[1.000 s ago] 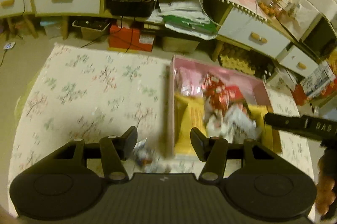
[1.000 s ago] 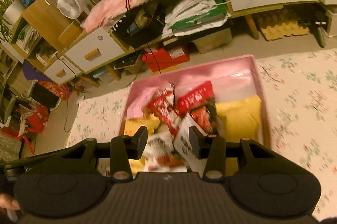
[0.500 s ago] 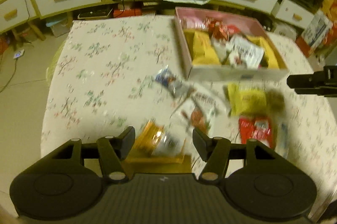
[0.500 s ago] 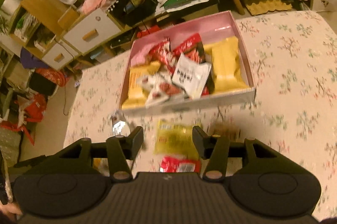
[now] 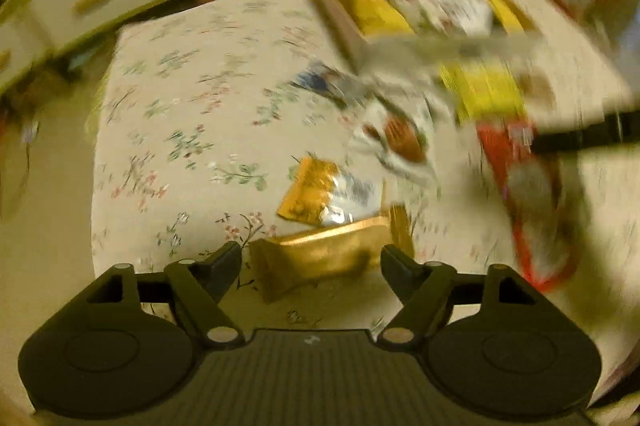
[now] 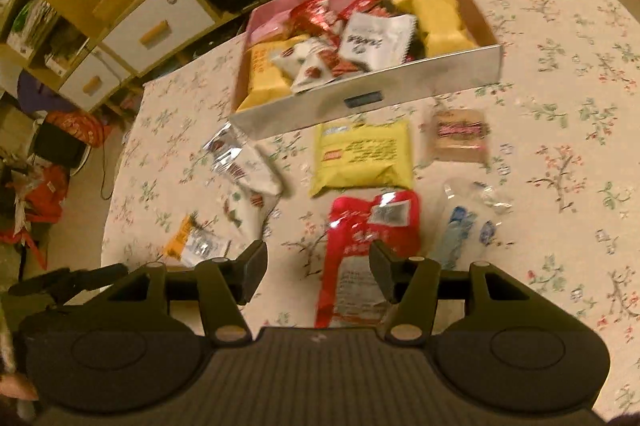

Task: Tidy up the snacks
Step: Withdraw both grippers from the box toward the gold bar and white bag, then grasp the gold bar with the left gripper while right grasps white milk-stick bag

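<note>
Tabletop (image 6: pixel 568 37): rounded, under a pale floral cloth, matte and soft-looking.

Box (image 6: pixel 372 97): shallow cardboard rectangle, pink inside, white-walled, at the far side, already heaped with glossy packets.

Red packet (image 6: pixel 368 246): crinkled foil pouch, long axis running away from the viewer, lying loose on the cloth directly ahead of the right tool (image 6: pixel 318 270), nearer end between the parted fingers, unpinched; jaws had just been opening.

Yellow packet (image 6: pixel 364 157): flat, square-ish, between red packet and box.

Gold bar (image 5: pixel 324 258): slim wrapper, long axis crosswise, just before the left tool (image 5: pixel 312 262), jaws just widened, released; blur left contact uncertain, probably none.
</note>
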`<action>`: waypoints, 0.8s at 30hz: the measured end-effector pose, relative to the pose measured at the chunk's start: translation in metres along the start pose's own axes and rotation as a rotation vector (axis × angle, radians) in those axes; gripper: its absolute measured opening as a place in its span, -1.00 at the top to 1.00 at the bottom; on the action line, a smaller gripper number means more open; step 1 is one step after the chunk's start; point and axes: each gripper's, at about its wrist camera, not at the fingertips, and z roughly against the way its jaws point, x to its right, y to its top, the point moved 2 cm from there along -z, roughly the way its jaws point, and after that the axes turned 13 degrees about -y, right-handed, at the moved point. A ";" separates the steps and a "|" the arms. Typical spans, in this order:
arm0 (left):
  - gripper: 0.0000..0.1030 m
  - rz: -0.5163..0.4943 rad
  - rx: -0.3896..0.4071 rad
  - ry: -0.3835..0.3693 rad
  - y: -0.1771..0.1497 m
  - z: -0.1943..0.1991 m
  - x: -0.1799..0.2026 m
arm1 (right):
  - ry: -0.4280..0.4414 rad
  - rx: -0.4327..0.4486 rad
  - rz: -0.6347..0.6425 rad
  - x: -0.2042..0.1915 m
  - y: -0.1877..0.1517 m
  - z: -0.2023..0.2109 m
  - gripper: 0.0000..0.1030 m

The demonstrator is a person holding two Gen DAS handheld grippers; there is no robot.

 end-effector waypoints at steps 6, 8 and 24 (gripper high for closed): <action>-0.79 -0.404 -0.102 0.096 -0.014 -0.032 0.033 | -0.001 0.007 0.072 -0.017 -0.010 -0.004 -0.03; -0.80 -0.449 -0.079 0.089 -0.011 -0.034 0.036 | -0.020 0.016 0.088 -0.016 -0.008 -0.004 -0.03; 0.36 0.044 -0.120 -0.162 0.001 -0.030 0.013 | -0.069 0.070 0.010 0.020 0.012 0.009 -0.03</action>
